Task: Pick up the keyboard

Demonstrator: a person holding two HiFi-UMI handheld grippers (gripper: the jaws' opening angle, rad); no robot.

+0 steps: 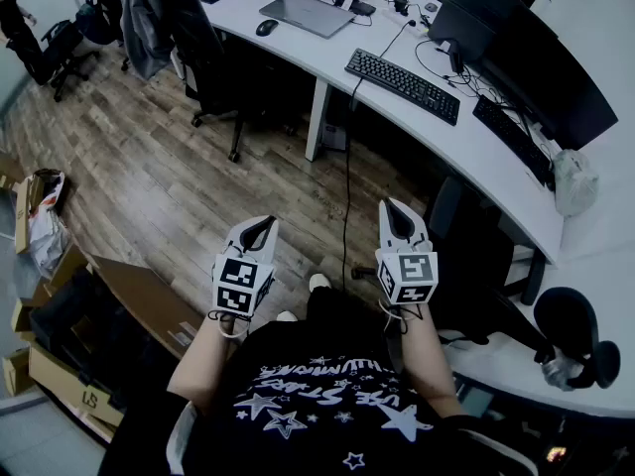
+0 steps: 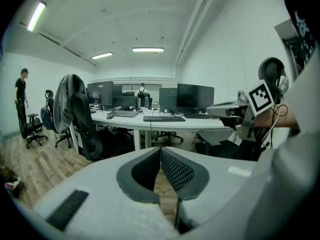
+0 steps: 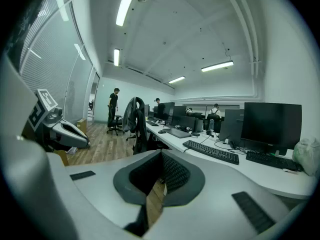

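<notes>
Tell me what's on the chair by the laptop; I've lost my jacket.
A grey jacket hangs over the chair back. Whatever lies under the jacket is covered and cannot be seen.

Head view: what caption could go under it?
Shut and empty, left gripper and right gripper hover above floor; keyboard untouched on desk.

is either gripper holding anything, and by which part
Nothing is held. The left gripper and right gripper are shut and empty; the keyboard lies untouched on the desk.

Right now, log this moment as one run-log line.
phase: before reach | left gripper: shut, empty | right gripper: shut, empty | keyboard: flat on desk, untouched, beyond both grippers
</notes>
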